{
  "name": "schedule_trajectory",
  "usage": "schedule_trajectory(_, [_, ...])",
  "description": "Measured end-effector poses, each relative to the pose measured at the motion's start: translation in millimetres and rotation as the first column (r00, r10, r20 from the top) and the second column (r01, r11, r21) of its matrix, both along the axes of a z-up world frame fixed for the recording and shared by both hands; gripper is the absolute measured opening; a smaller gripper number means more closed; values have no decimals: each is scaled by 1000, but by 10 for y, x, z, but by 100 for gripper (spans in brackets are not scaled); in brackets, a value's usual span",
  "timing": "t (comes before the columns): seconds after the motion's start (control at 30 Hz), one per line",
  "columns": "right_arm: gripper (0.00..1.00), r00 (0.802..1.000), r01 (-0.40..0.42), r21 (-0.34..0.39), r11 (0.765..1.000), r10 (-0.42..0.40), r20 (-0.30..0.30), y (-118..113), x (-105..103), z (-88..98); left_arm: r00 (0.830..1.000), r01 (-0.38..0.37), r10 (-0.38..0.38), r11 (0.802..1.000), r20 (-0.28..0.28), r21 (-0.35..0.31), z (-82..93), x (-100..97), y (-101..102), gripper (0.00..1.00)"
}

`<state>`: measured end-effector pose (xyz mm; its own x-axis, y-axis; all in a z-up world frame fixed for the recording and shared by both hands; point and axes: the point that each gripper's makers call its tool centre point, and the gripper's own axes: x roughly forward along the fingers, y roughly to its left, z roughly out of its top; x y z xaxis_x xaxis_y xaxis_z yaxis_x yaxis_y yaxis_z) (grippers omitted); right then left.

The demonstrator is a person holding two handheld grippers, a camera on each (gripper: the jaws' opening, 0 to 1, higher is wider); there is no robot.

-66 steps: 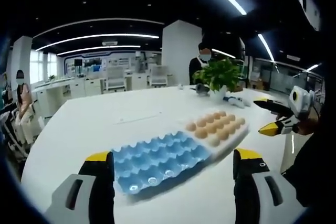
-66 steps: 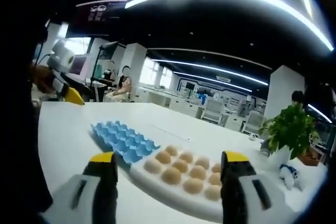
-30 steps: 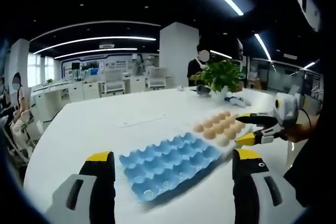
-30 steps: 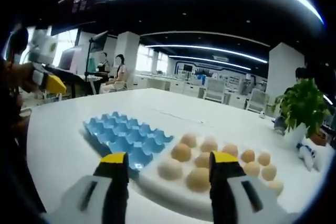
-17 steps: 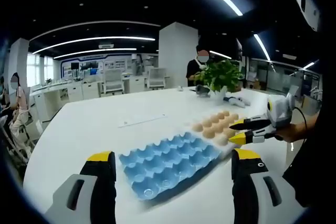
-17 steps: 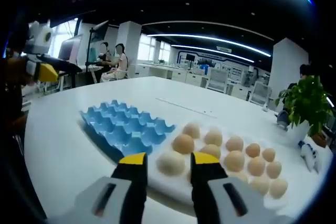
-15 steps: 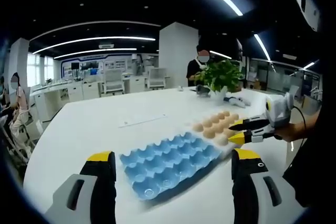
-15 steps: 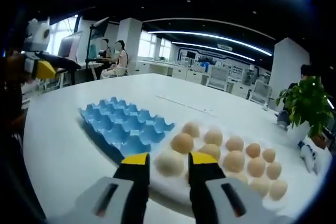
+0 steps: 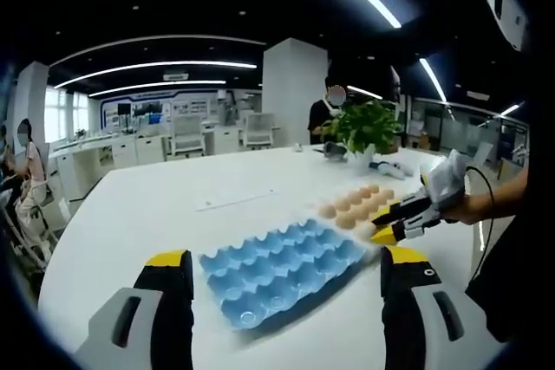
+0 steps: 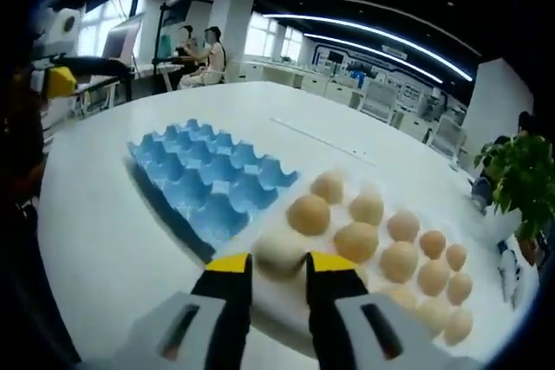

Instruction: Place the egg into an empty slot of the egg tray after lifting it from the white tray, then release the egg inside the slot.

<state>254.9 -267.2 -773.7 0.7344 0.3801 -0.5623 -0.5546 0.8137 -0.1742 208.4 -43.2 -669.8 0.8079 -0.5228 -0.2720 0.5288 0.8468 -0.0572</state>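
Note:
In the right gripper view, a pale egg (image 10: 277,247) lies at the near corner of the white tray (image 10: 276,290), among several tan eggs (image 10: 381,249). My right gripper (image 10: 277,259) has its jaws narrowed onto the pale egg's two sides, and the egg rests in the tray. The blue egg tray (image 10: 208,186) lies just left of it, its slots bare. In the left gripper view, the blue egg tray (image 9: 277,262) lies ahead of my wide-open left gripper (image 9: 287,257), and the right gripper (image 9: 386,225) dips onto the near eggs (image 9: 355,204).
A potted plant (image 9: 364,123) and a standing person (image 9: 334,106) are at the table's far end. A thin paper strip (image 9: 234,199) lies beyond the blue tray. My left gripper (image 10: 59,82) hovers at the table's left edge. Seated people (image 10: 201,51) are at distant desks.
The right gripper has come down and forward onto the corner egg while its jaws narrowed from wide apart to the egg's width. The left gripper has stayed open and nearly still.

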Motion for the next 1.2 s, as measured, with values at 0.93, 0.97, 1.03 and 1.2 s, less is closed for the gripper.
schedule_trajectory(0.93, [24, 962, -100, 64, 993, 113, -250, 61, 82, 58, 1000, 3, -3, 999, -26, 32, -131, -31, 108, 89])
schedule_trajectory(0.97, [24, 963, -77, 90, 993, 98, -251, 60, 82, 91, 999, 3, -2, 1000, -32, 28, -141, -29, 120, 89])
schedule_trajectory(1.03, [24, 964, -70, 123, 990, 99, -247, 67, 62, 145, 999, 3, -2, 999, -46, 35, -175, -23, 134, 90])
schedule_trajectory(1.2, [24, 967, -79, 123, 989, 106, -232, 90, 19, 149, 998, 13, -10, 999, -59, 44, -200, -13, 134, 90])
